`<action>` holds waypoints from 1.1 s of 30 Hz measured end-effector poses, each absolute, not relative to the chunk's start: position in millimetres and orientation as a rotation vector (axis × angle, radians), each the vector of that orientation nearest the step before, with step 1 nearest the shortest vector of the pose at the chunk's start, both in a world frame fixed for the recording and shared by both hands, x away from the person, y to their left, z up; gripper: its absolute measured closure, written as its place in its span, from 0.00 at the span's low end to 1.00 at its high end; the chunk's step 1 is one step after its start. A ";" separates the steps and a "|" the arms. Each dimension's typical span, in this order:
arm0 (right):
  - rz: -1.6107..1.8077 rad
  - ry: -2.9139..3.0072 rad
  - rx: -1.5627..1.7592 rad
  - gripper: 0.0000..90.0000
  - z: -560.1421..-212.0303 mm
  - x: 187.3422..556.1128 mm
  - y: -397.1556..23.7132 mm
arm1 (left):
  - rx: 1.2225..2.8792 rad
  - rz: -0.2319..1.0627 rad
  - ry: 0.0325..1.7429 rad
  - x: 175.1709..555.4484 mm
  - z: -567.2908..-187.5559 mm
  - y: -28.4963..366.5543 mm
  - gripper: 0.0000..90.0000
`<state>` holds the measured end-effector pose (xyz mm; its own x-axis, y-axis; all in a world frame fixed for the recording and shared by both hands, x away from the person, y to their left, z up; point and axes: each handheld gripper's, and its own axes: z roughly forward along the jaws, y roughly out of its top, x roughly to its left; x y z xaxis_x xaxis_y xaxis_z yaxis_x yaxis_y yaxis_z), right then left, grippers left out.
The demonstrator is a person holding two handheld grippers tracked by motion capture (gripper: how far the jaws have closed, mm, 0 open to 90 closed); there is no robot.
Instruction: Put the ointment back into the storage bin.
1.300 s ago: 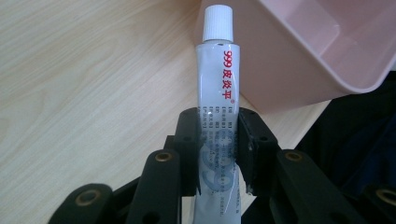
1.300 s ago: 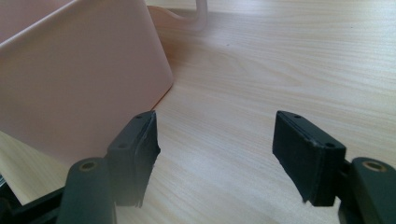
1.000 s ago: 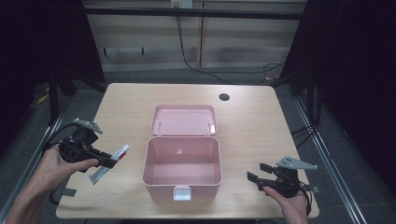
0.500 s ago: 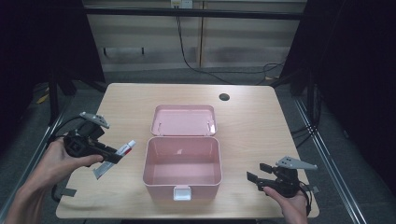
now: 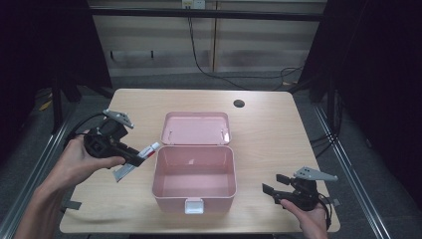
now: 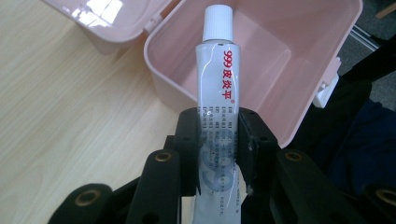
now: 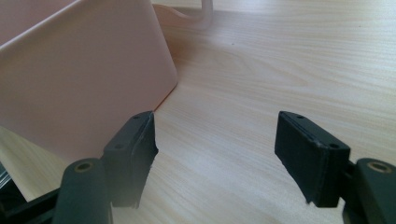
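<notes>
Dark curtains and a pale wall stood behind the wooden bench (image 5: 278, 134), where a pink box (image 5: 194, 174) sat with its lid thrown back. Against a second before, the left claw (image 5: 133, 158) had carried the ointment tube (image 5: 137, 158) up off the bench and toward the box; in the left gripper view the tube (image 6: 219, 88) was pinched between the black pads, its white cap already over the box's near rim. Judged from that, the drop into the box was close. The right claw (image 5: 271, 188) rested by the box's right side, nothing between its jaws, which had just been opening.
</notes>
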<state>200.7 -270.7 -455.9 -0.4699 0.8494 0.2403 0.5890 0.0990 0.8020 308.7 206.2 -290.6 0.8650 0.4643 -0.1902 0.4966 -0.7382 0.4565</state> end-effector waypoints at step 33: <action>1.384 2.099 1.375 0.22 -452.7 199.6 -271.6 | 2.660 -0.104 0.500 305.4 -296.9 124.2 0.79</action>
